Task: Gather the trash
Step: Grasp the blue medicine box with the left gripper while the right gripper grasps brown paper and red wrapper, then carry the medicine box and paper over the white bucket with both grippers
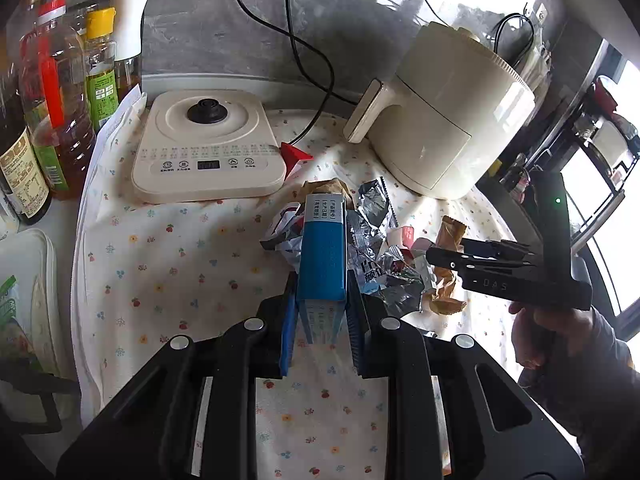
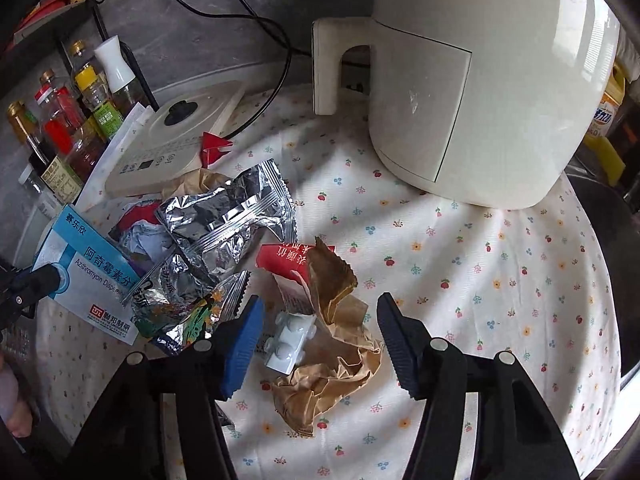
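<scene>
My left gripper (image 1: pixel 320 312) clamps the blue medicine box (image 1: pixel 323 256), my right gripper (image 2: pixel 316 344) gapes over the brown paper wrapper (image 2: pixel 336 364) — foil wrappers (image 2: pixel 228 216) remain uncollected.

Blue medicine box (image 1: pixel 322 256) lifted edge-up; foil wrappers (image 2: pixel 228 216), brown paper (image 2: pixel 332 376) heaped.

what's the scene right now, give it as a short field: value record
surface: floral cloth
left gripper: shut on blue medicine box
right gripper: open, above brown paper wrapper and blister pack
trash pile: silver foil wrappers, red packet
appliances: air fryer, kettle base
left edge: bottles
</scene>
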Tool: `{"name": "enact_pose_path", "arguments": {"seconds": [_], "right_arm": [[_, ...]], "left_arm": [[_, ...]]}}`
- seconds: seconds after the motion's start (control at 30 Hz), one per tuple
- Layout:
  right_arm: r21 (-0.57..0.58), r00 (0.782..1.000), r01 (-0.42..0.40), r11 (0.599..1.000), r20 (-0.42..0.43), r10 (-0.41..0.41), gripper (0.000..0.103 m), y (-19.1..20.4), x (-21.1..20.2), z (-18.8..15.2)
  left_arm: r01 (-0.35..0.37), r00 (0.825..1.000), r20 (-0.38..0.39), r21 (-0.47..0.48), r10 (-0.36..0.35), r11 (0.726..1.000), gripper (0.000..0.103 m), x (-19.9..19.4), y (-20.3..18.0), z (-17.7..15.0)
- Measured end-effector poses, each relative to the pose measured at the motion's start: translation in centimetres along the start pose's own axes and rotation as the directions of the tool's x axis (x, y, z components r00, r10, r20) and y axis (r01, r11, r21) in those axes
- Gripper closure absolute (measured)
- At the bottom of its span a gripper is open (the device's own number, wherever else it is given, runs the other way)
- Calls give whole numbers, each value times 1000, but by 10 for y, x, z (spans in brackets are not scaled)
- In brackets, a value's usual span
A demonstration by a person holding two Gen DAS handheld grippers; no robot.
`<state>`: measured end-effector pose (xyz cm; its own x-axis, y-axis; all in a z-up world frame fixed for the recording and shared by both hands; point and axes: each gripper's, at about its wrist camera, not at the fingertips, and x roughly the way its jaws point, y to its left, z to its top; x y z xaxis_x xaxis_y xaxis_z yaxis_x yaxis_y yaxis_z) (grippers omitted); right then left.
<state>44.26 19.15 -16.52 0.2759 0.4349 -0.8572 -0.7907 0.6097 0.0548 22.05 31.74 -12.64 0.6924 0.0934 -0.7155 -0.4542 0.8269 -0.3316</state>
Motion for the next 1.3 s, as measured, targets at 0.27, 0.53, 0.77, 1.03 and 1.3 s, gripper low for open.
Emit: {"name": "enact_pose_path", "arguments": {"seconds": [0.27, 0.53, 0.77, 1.03, 1.3], "right_arm": [[27, 999, -35, 999, 29, 34, 82, -4, -7, 0], [41, 995, -54, 998, 87, 51, 83, -6, -36, -5], [70, 994, -37, 997, 101, 30, 83, -20, -55, -24], [122, 993, -31, 992, 116, 17, 83, -44, -86, -70], [218, 991, 5, 976, 130, -34, 83, -85, -133, -132]], "left_arm": [[12, 1000, 8, 5, -12, 1000, 81, -4, 2, -1], [22, 998, 51, 14, -23, 1000, 81, -19, -2, -1], [18, 995, 98, 6, -18, 1000, 81, -36, -5, -5], [32, 994, 100, 26, -34, 999, 81, -47, -31, -18], [110, 992, 50, 133, -117, 985, 81, -44, -101, -35]]}}
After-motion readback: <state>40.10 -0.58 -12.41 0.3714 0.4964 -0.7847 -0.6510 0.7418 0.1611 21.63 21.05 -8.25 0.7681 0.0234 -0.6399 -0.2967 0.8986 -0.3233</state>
